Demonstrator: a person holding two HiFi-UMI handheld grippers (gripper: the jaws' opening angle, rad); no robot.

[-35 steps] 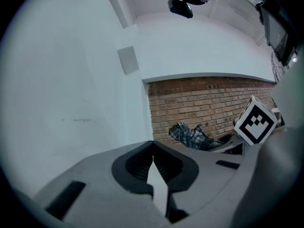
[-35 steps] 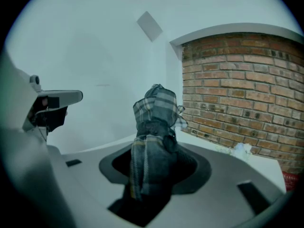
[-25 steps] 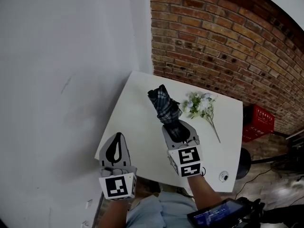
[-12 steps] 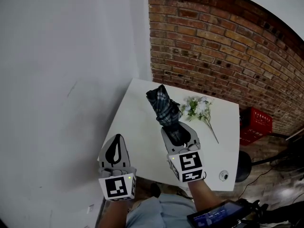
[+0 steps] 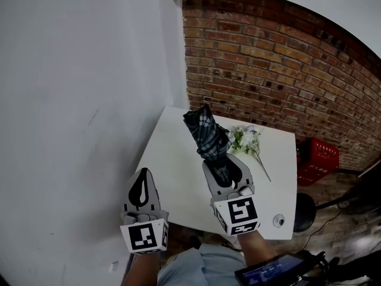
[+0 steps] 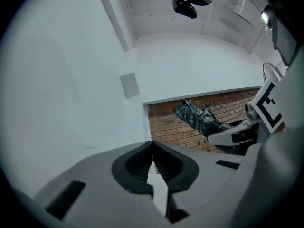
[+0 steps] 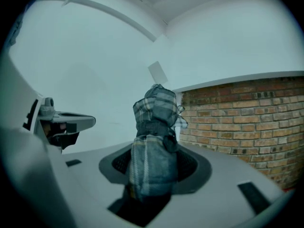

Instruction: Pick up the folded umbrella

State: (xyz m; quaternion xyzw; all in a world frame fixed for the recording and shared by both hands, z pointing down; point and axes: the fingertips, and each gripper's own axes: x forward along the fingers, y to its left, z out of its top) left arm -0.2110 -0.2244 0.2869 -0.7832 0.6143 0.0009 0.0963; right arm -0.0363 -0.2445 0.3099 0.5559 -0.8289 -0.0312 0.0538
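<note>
Right gripper (image 5: 223,161) - jaws partway apart, clamped on the lower end of the folded umbrella (image 5: 207,134). Plaid canopy projecting forward past the tips, held in the air above the white table (image 5: 172,159). Left gripper (image 5: 143,173) - jaws closed together, empty, near the table's left front corner. Flower sprig (image 5: 247,139) lying on the table beyond the umbrella.

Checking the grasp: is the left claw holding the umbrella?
No, the left claw is shut on nothing; the folded umbrella sits in the right claw.

No text is readable (the marker cube (image 5: 238,214) shows only squares).
</note>
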